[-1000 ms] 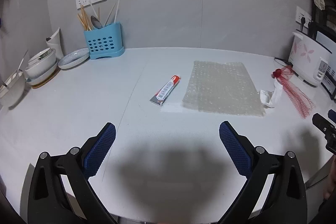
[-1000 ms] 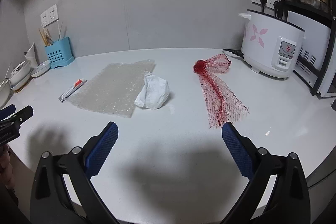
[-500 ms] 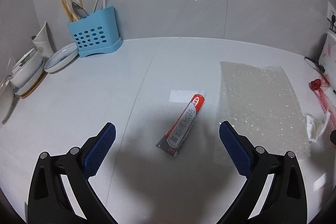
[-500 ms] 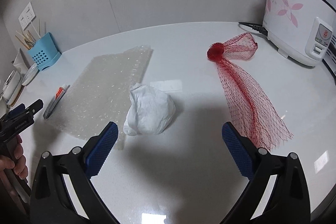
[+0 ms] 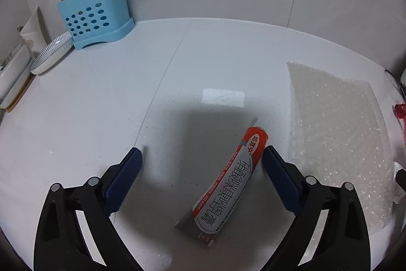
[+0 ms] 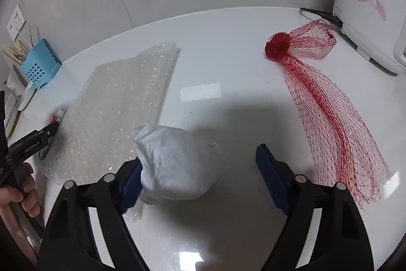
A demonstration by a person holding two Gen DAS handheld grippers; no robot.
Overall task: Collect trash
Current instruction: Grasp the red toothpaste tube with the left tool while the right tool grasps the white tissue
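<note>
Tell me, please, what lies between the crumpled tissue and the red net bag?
Nothing: in the right wrist view, bare counter separates the tissue from the net bag.

Glossy white counter (image 6: 228,62) bears crinkled paper wad (image 6: 177,166), bubble-wrap plastic (image 6: 121,103) and red mesh netting (image 6: 330,113).

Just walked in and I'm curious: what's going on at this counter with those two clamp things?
A person is clearing rubbish off a white counter with a hand-held tool in each hand. The left tool is closing around a red and white tube; the right tool is closing around a crumpled white wad. Neither is gripped yet. A bubble wrap sheet and a red mesh bag lie untouched.
</note>
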